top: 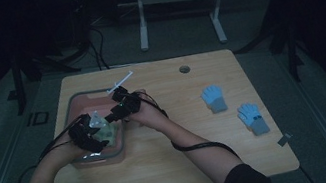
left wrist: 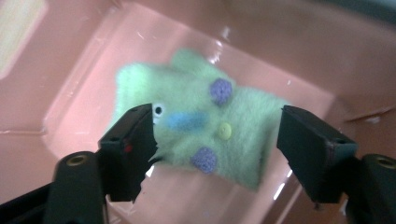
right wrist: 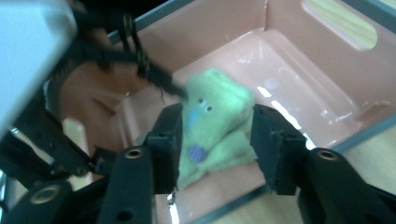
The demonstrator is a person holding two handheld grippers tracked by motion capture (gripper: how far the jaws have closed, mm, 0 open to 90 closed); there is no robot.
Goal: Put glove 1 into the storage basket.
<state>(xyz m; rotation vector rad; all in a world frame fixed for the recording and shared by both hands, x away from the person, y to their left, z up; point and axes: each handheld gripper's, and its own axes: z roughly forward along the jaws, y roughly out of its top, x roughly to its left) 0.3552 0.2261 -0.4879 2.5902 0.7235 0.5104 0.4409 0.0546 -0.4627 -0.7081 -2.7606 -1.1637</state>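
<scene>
A fuzzy light-green glove (left wrist: pixel 187 93) with purple, blue and yellow spots lies inside a pink bin (top: pixel 68 108) with a grey rim, at the left of the wooden table. My left gripper (left wrist: pixel 217 126) hovers over it with its jaws wide and open, the pads clear of the fabric. My right gripper (right wrist: pixel 217 123) reaches into the bin from the other side. The green glove (right wrist: pixel 219 98) bulges up between its two jaws, which stand a little apart from it, open. In the high view both grippers (top: pixel 99 128) (top: pixel 115 115) meet over the bin.
Two blue gloves with grey cuffs (top: pixel 213 98) (top: pixel 253 117) lie on the right half of the table. A white stick (top: pixel 119 83) rests by the bin's far corner, and a round cable hole (top: pixel 184 69) sits near the far edge.
</scene>
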